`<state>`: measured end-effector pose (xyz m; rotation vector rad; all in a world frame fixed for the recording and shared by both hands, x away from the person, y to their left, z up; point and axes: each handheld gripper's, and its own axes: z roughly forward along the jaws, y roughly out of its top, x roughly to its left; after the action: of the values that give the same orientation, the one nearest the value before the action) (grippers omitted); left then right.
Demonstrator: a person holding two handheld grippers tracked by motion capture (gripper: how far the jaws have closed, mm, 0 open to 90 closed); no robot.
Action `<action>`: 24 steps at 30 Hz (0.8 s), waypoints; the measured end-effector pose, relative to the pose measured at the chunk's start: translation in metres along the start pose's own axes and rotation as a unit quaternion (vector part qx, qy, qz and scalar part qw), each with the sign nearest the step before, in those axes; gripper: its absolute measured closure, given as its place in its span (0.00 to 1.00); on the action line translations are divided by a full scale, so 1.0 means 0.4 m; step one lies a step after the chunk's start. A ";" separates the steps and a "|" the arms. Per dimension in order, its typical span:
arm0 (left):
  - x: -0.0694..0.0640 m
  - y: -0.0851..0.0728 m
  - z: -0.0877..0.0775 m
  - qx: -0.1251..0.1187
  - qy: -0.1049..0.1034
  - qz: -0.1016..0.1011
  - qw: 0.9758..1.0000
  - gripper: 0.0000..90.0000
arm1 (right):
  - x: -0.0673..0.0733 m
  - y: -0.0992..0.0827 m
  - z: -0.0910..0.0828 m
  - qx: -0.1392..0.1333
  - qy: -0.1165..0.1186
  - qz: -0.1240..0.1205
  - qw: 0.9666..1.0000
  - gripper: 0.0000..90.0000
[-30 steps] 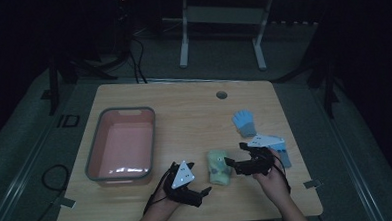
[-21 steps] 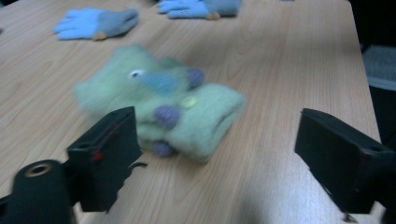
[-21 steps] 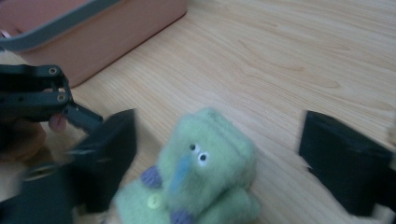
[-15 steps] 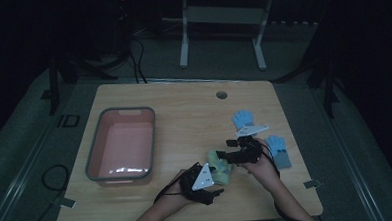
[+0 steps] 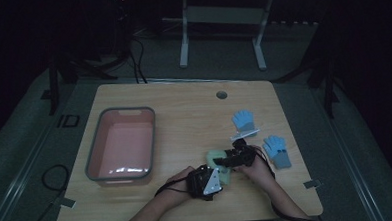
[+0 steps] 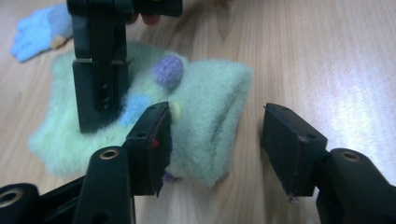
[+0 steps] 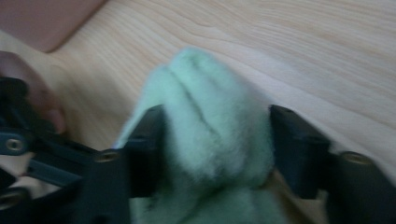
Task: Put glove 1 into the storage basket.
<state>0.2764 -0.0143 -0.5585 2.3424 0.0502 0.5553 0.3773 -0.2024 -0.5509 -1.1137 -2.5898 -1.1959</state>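
the left tongs, at the near edge of the surface, have just been closing; one pad touches the fuzzy green mitten, the other stands apart at its edge. the right tongs, at the mitten's 2 o'clock, have also been closing and now pinch a fold of it. a pink tub sits at 9 o'clock, and two blue gloves lie towards 2 o'clock.
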 end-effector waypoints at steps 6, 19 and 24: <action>0.004 0.004 0.006 0.004 0.019 -0.003 1.000 0.73 | 0.001 -0.002 -0.002 0.003 0.016 0.005 1.000 0.69; 0.069 0.034 -0.063 0.018 -0.021 -0.062 0.998 0.83 | 0.028 0.044 -0.036 -0.019 0.044 0.012 0.999 0.80; 0.092 0.051 -0.106 0.025 0.001 -0.050 0.998 0.83 | 0.058 0.098 -0.055 -0.034 0.043 -0.003 0.998 0.81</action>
<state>0.2900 0.0050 -0.5037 2.3738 0.1822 0.5124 0.3808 -0.1870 -0.5027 -1.0418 -2.5077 -1.3114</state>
